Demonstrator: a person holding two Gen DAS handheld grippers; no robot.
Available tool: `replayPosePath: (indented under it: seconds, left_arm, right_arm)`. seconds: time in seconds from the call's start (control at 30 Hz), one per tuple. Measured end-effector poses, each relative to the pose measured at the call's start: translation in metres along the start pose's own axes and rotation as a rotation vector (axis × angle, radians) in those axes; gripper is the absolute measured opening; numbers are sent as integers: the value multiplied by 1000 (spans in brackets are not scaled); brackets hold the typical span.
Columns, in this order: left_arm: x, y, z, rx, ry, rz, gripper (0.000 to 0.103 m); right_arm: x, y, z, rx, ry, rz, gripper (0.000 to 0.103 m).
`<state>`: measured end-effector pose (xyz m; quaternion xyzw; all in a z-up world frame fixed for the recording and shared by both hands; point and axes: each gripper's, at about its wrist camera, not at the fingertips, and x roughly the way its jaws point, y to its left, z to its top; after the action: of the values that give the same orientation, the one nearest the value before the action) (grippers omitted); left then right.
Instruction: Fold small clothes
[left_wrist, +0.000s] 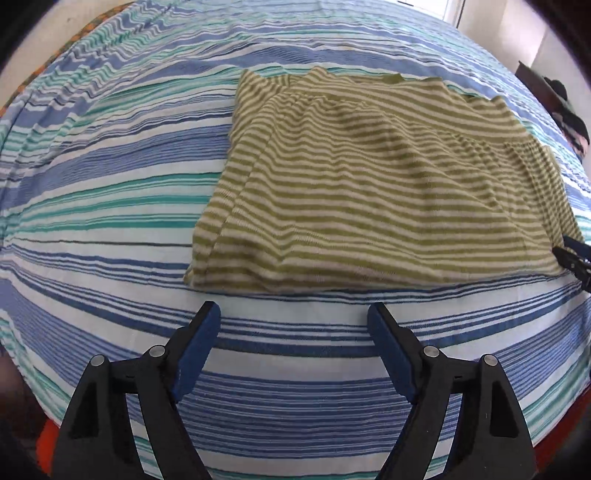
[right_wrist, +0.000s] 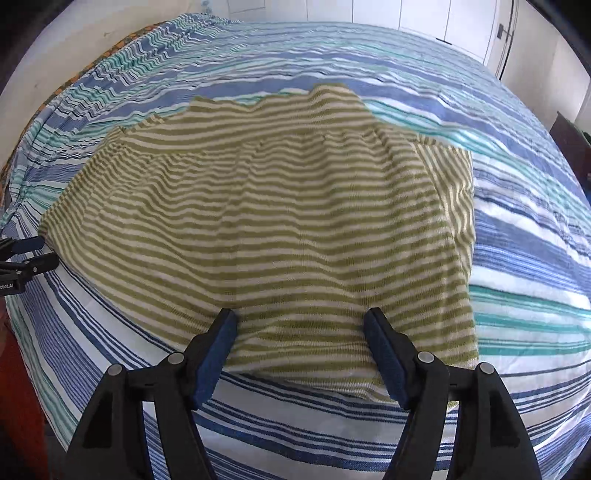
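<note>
An olive-and-cream striped garment (left_wrist: 369, 192) lies spread flat on a blue, teal and white striped bedsheet (left_wrist: 110, 192). My left gripper (left_wrist: 293, 312) is open and empty, hovering over bare sheet just short of the garment's near hem. My right gripper (right_wrist: 299, 319) is open, its fingers straddling the garment's (right_wrist: 266, 221) near hem above the cloth. The right gripper's tips show at the right edge of the left wrist view (left_wrist: 574, 258). The left gripper shows at the left edge of the right wrist view (right_wrist: 26, 254).
The bedsheet (right_wrist: 517, 258) covers the bed. A dark pile of things (left_wrist: 569, 114) sits beside the bed at far right. White cupboard doors (right_wrist: 424, 22) stand behind the bed. A red surface (right_wrist: 18, 387) lies below the bed's near left edge.
</note>
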<state>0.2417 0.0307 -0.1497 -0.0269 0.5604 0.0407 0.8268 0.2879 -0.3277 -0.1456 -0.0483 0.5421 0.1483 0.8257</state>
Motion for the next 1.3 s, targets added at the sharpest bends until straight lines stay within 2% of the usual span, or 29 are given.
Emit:
replayPosePath:
  seconds: [0.07, 0.1, 0.17, 0.3, 0.37, 0.47, 0.53, 0.63, 0.7, 0.8, 1.3]
  left_arm:
    - [-17, 13, -14, -42, -40, -19, 83]
    - [-24, 17, -23, -55, -62, -11, 88]
    - [-29, 20, -36, -62, -84, 8, 90]
    - [-16, 14, -51, -56, -55, 12, 90]
    - [-10, 9, -56, -38, -54, 33, 91]
    - [-4, 2, -59, -7, -60, 52, 96]
    - [-2, 0, -61, -6, -56, 53, 97]
    - [2, 1, -63, -10, -47, 43, 99]
    - [5, 1, -63, -7, -43, 36, 99]
    - [6, 2, -64, -10, -43, 25, 100]
    - [10, -2, -68, 29, -59, 32, 101]
  right_arm:
    - [-19, -8, -5, 118, -72, 28, 71]
    - [-30, -8, -7, 141, -97, 28, 71]
    - [-54, 1, -15, 137, -159, 33, 72]
    - [-78, 22, -51, 170, -232, 23, 75]
    - [-74, 28, -74, 217, -231, 18, 75]
    - [-51, 31, -107, 265, -152, -19, 76]
    - [-47, 35, -116, 236, -176, -43, 78]
    - [-40, 45, -114, 161, -156, -79, 85]
    - [-36, 48, -115, 146, -164, -92, 86]
    - [-34, 48, -119, 149, -193, -93, 86]
    - [-31, 54, -123, 130, -190, -128, 86]
